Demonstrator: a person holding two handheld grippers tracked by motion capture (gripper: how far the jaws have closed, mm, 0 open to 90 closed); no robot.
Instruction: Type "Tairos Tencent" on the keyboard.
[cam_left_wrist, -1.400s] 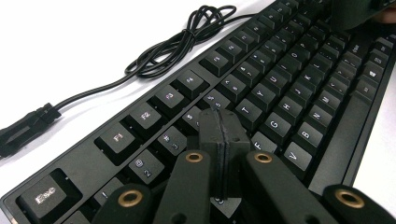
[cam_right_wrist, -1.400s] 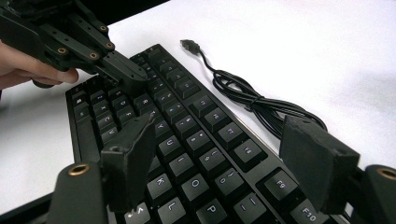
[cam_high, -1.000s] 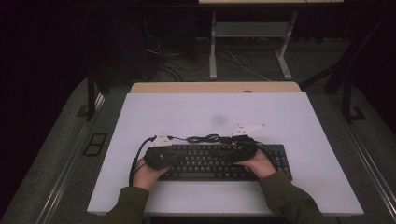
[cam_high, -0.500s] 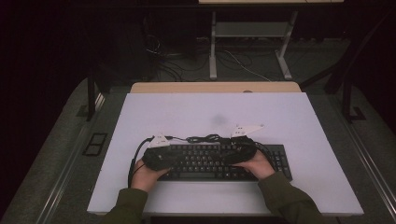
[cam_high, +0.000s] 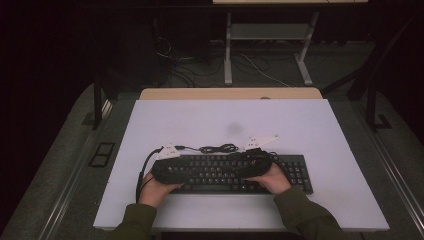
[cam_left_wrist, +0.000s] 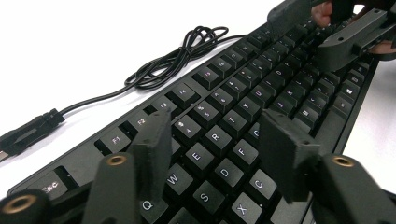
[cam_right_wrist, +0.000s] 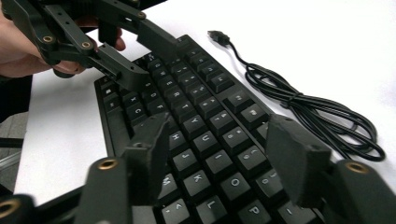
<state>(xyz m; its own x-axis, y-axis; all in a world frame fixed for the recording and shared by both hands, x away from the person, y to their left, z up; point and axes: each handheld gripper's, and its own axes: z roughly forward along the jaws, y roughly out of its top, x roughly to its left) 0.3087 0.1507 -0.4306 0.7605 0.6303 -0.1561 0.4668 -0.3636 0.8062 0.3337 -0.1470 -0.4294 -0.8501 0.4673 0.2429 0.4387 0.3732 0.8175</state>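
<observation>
A black keyboard (cam_high: 295, 172) lies on the white table (cam_high: 225, 120), near its front edge. Two hands hold the grippers low over the keys, pointing at each other. My left gripper (cam_left_wrist: 215, 123) (cam_high: 197, 172) hovers over the letter keys at the left end. Its jaws have just been opening and stand apart, with nothing between them but the keys below. My right gripper (cam_right_wrist: 219, 126) (cam_high: 237, 170) is over the right-hand letter keys. Its jaws have just been closing but still stand apart and grip nothing. Each gripper shows in the other's view: right gripper (cam_left_wrist: 301, 30), left gripper (cam_right_wrist: 161, 60).
The keyboard's black cable (cam_high: 217, 148) (cam_left_wrist: 187, 51) (cam_right_wrist: 317, 109) lies coiled on the table just behind the keys, its USB plug (cam_left_wrist: 28, 130) (cam_right_wrist: 217, 36) loose at the left. Beyond the white table are a wooden strip (cam_high: 225, 93) and a dark floor with stand legs.
Both hands stay over the keyboard. The right gripper's grey plate has shifted slightly nearer the keys.
</observation>
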